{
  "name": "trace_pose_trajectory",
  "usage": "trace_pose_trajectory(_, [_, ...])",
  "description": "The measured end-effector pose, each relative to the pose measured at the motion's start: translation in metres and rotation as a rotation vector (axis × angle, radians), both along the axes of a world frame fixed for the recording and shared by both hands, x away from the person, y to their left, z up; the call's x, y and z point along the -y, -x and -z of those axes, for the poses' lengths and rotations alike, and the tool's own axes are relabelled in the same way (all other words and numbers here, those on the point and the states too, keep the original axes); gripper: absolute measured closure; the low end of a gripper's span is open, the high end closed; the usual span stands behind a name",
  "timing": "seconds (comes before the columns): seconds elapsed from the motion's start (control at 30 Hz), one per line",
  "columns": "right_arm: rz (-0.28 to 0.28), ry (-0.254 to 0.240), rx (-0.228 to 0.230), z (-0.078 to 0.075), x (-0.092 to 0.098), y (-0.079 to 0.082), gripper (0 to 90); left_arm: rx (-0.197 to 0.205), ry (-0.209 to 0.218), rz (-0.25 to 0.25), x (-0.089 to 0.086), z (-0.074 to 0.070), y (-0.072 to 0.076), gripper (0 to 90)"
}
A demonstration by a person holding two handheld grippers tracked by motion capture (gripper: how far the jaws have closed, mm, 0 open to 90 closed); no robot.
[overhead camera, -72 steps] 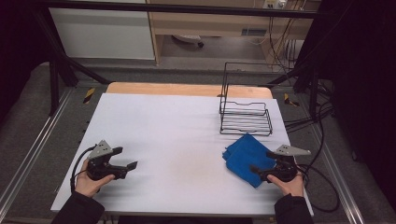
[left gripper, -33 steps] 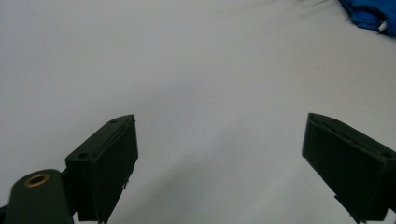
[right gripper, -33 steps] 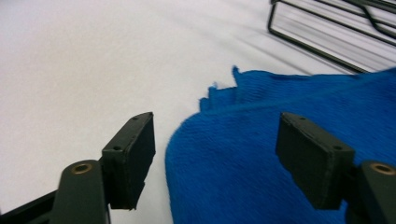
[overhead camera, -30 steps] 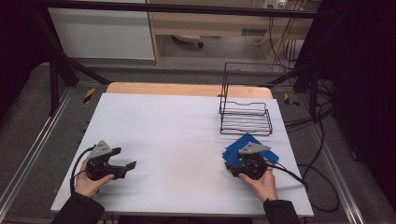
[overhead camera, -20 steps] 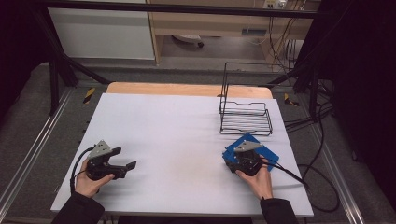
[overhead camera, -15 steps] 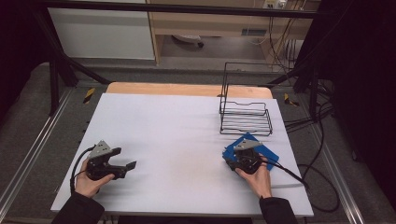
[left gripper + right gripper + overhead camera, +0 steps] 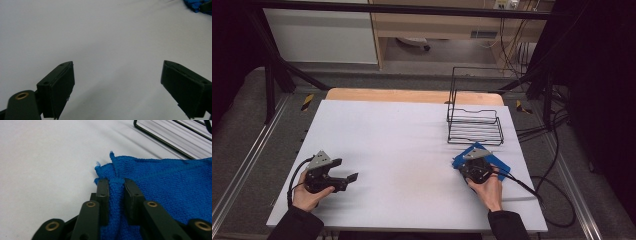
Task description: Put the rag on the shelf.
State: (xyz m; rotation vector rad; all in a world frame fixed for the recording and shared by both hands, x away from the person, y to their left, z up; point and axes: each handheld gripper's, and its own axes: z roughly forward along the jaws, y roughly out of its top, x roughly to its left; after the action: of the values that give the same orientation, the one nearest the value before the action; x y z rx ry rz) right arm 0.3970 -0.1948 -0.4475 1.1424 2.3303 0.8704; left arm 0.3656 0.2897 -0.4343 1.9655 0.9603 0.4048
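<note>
The right tool has just closed on a fold at the corner of the blue cloth, which lies on the counter beside the wire rack; the left tool waits open. That thin pinch could slip once lifted

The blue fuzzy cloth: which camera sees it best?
The right gripper view: the blue fuzzy cloth is close, its weave plain, a fold pinched between the right hand-held gripper's jaws, which have just been closing. The high view shows it small and partly covered beside the black wire rack. The left gripper view catches one corner.
</note>
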Motion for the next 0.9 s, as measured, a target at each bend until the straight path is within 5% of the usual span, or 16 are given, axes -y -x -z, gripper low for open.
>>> trace_pose_trajectory(0.43, [-0.002, -0.123, -0.004, -0.013, 0.010, 0.003, 83.9, 0.001, 0.008, -0.005, -0.001, -0.001, 0.000, 12.3])
trace_pose_trajectory(0.9, [-0.156, -0.238, -0.026, -0.025, -0.017, 0.022, 83.8, 0.004, -0.002, -0.005, 0.000, -0.001, 0.000, 12.3])
